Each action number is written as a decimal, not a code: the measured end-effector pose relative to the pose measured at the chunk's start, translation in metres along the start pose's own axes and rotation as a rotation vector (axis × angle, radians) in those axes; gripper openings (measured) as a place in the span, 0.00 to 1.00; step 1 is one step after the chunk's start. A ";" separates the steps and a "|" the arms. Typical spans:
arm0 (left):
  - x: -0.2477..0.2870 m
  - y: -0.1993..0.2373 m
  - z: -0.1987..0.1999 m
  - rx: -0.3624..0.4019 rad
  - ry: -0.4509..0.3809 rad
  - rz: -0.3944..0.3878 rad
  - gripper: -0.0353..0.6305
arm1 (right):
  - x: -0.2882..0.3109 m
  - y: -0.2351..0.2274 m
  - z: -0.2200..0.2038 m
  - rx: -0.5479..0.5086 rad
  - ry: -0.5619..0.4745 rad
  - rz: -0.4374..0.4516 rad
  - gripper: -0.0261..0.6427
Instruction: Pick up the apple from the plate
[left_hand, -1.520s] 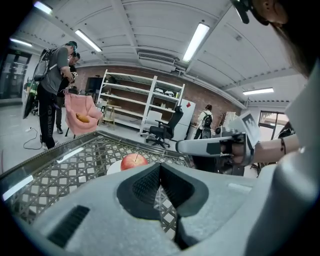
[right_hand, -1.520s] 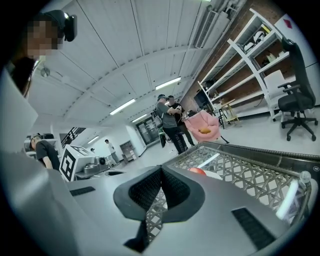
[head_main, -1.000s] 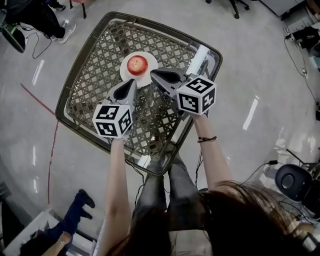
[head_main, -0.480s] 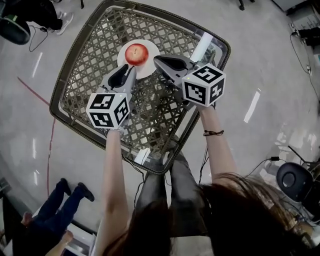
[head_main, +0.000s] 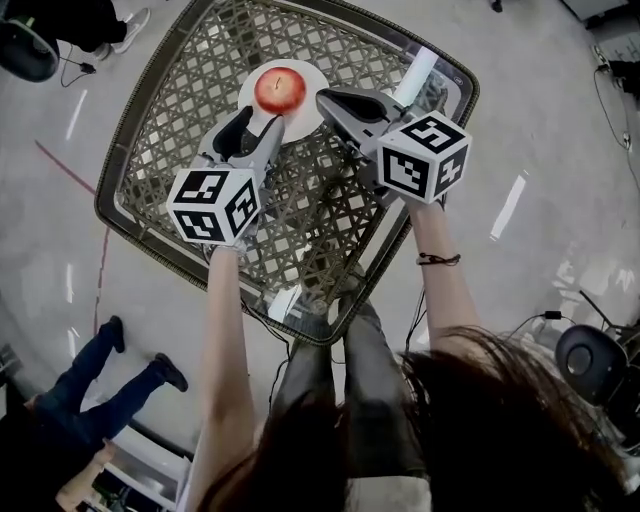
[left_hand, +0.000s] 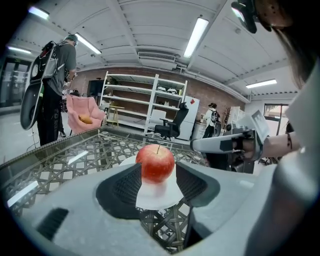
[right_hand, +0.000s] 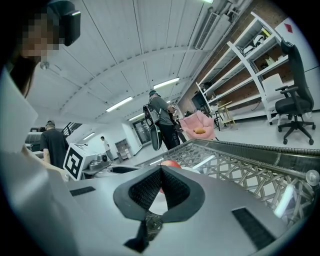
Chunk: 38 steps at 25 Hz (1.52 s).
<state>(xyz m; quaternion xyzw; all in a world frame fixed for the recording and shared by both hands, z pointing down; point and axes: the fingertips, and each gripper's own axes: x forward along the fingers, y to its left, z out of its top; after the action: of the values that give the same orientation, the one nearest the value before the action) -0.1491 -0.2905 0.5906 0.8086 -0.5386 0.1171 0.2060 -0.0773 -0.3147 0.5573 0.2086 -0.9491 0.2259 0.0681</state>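
On a white plate toward the far side of the lattice surface sits the red apple, upright, stem up. Just short of it, the left hand-held gripper has its jaws apart, having just been opening. The apple shows in the gap just beyond the tips, and the pads are clear of it. Beside the plate's right edge, the right hand-held gripper is closed and empty. Possibly a white tube lies at the far right corner.

No legible txt, nos. or signs on anything in view
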 end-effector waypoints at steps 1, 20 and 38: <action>0.001 0.000 0.000 0.003 0.001 -0.004 0.38 | 0.000 -0.001 -0.001 0.001 0.000 -0.001 0.05; 0.027 0.002 0.002 0.075 0.011 -0.043 0.59 | 0.004 -0.009 -0.007 0.010 0.008 -0.005 0.05; 0.054 -0.001 0.010 0.240 0.052 -0.074 0.66 | 0.004 -0.015 -0.004 0.017 -0.004 -0.001 0.05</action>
<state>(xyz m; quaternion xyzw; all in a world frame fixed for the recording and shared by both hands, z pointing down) -0.1275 -0.3396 0.6039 0.8433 -0.4851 0.1940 0.1257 -0.0740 -0.3270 0.5676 0.2101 -0.9472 0.2334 0.0647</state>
